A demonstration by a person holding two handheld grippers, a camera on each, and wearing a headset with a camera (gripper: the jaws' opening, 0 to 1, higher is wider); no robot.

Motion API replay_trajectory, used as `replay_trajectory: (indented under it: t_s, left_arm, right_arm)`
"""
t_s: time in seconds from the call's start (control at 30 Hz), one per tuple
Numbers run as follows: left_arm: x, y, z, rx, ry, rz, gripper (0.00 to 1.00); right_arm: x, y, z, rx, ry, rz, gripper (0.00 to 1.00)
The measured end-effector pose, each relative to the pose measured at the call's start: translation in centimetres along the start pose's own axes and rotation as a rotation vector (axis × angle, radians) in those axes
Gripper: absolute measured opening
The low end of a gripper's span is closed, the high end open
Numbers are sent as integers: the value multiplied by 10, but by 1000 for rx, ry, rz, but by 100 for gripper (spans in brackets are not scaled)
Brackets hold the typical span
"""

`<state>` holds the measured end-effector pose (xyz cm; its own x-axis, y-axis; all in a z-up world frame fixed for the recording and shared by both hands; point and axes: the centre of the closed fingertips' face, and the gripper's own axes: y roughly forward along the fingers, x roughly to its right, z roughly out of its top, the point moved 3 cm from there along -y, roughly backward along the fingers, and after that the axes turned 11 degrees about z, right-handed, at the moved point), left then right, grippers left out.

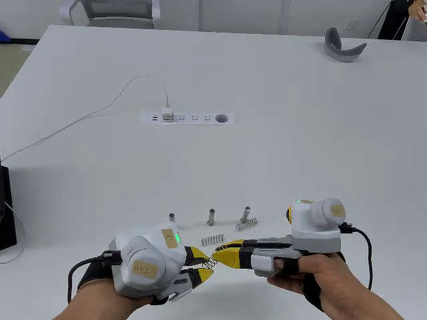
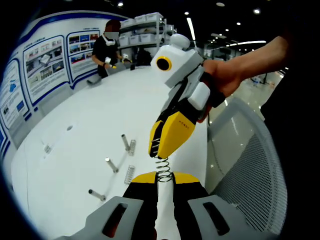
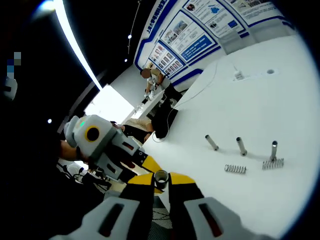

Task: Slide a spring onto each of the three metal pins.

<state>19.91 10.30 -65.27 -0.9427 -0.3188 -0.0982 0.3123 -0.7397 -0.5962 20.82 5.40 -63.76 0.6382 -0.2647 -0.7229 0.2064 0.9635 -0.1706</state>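
Between the two sets of fingers, low over the near part of the white counter point(image 1: 300, 133), a spring point(image 1: 211, 261) hangs in the air, spanning from one pair of yellow tips to the other. The left gripper point(image 1: 204, 264) has its fingers clenched on one end, and in the left gripper view the coils rise straight out from between them. The right gripper point(image 1: 220, 256) is clamped on the other end, whose open coil sits in the narrow gap of its fingers in the right gripper view. Just beyond the fingertips a second spring point(image 1: 213, 239) lies flat on the counter. A little farther out three metal pins stand upright and bare in a row: the left pin point(image 1: 172, 217), the middle pin point(image 1: 211, 217) and the right pin point(image 1: 245, 214). A third spring point(image 1: 246, 225) lies against the foot of the right pin. Well beyond the fingers, a power strip point(image 1: 193, 119) has one white plug point(image 1: 167, 114) seated in it.
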Motion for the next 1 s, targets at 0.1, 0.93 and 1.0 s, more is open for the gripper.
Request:
replay_trajectory:
  t_s: [0.1, 0.93, 1.0]
  left_arm:
    - [-2, -1, 6, 27, -30, -29, 10]
    - [2, -4, 32, 125, -45, -170, 10]
    - [5, -4, 31, 120, -33, -177, 10]
  right_arm:
    - [-5, -1, 6, -40, -50, -1, 12]
    - [-31, -9, 23, -489, -420, 44, 12]
    - [-31, -10, 20, -523, -436, 52, 12]
